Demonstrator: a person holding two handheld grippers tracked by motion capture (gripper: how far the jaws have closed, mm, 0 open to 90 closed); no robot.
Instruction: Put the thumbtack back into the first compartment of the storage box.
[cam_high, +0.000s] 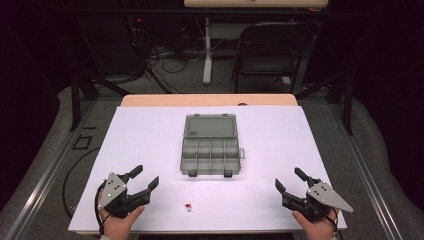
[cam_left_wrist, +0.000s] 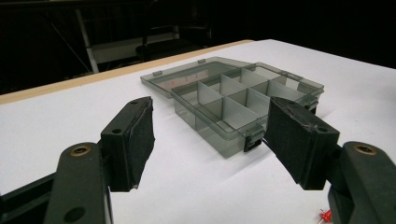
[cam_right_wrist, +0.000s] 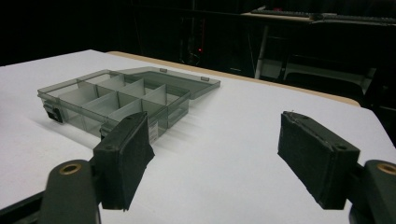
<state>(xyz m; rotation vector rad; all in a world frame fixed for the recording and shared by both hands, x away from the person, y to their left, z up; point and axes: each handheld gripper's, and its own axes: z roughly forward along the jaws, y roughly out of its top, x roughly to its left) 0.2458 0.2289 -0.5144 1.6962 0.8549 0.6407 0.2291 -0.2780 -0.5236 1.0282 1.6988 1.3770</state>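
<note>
Two spread grippers, left gripper (cam_high: 146, 178) and right gripper (cam_high: 289, 179), one open compartment box (cam_high: 210, 145) at 12 o'clock, one small red piece (cam_high: 187, 206), white tabletop (cam_high: 150, 130), dark room.

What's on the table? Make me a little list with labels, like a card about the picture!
box: grey see-through organizer, lid open and lying flat behind it, mid-table
compartments: look empty
small red thing: on the table in front of the box, too small to tell what it is
left gripper: open, holding nothing, near the front left
right gripper: open, holding nothing, near the front right
table: white top
behind the table: a dark folding chair
</note>
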